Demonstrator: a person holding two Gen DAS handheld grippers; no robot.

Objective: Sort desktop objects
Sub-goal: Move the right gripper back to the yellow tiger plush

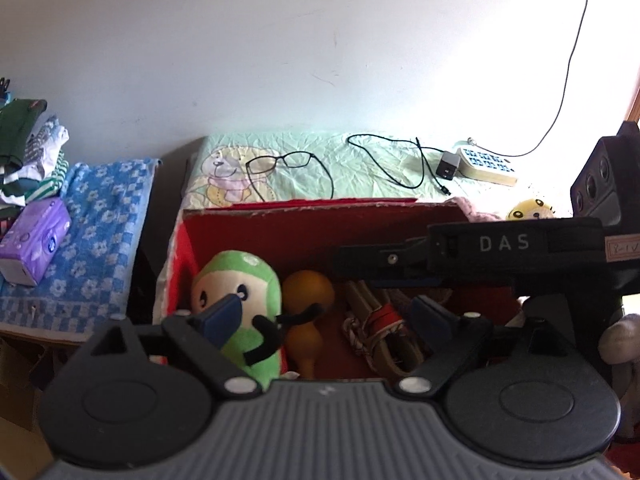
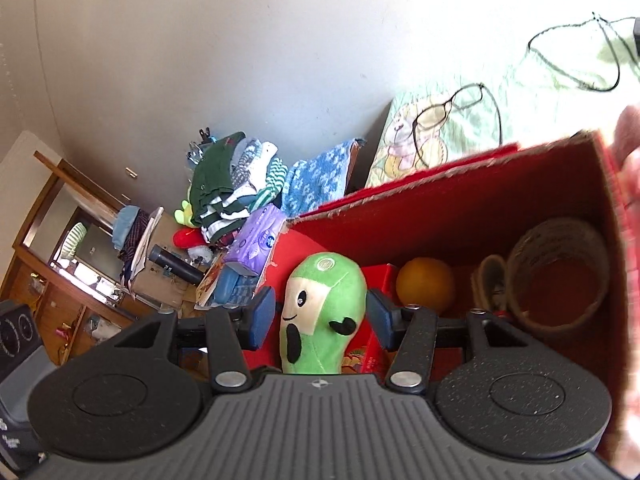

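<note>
A red box [image 1: 304,224] holds a green plush toy [image 1: 240,304], an orange gourd [image 1: 308,292], and a wooden and rope item [image 1: 376,332]. My left gripper [image 1: 328,316] is open above the box, empty. My right gripper [image 2: 320,316] is open, its pads either side of the green plush toy [image 2: 320,312] without squeezing it. The right wrist view also shows the gourd [image 2: 426,286] and a tape roll [image 2: 560,276] inside the red box [image 2: 460,200]. The right gripper's body [image 1: 500,256] crosses the left wrist view over the box.
Behind the box, on a green cloth [image 1: 340,168], lie black glasses [image 1: 280,162], a black cable with charger [image 1: 444,168] and a white calculator-like device [image 1: 486,164]. A purple tissue pack [image 1: 36,240] sits on a blue towel [image 1: 104,220] left; folded clothes [image 1: 32,152] beyond. A yellow toy [image 1: 530,209] lies right.
</note>
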